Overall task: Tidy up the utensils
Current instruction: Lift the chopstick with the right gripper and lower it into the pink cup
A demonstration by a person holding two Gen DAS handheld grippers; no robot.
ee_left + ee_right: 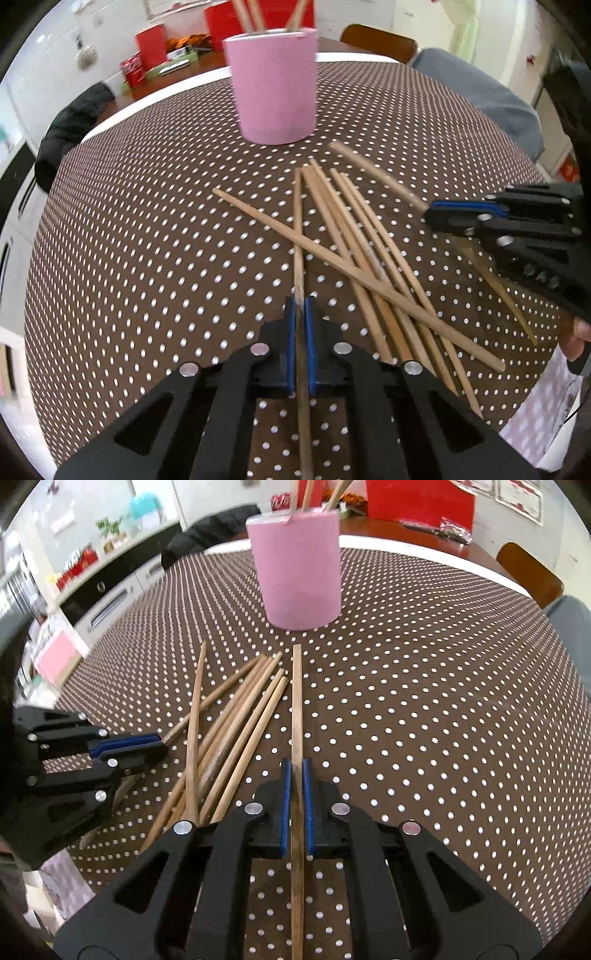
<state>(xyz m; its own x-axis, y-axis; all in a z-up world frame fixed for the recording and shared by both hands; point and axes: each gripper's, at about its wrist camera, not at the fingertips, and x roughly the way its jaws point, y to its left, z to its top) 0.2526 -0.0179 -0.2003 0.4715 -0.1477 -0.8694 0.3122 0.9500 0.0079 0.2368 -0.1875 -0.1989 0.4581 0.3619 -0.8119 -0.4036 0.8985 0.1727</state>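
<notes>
A pink cup (275, 88) (299, 572) stands upright on the dotted brown tablecloth (147, 221), with a few chopsticks standing in it. In front of it lies a loose pile of wooden chopsticks (369, 284) (255, 723), some crossing each other. My left gripper (301, 301) (162, 743) is shut on one chopstick (297, 199) that points toward the cup. To the pile's right, my right gripper (296, 768) (426, 214) is shut on another chopstick (296, 701) (373, 171), which also points toward the cup.
Beyond the cloth's white edge are red boxes (151, 46) on a wooden table. A dark jacket (70, 129) hangs on a chair at the left. A grey cushioned chair (480, 96) stands at the right, and cabinets (110, 598) line the wall.
</notes>
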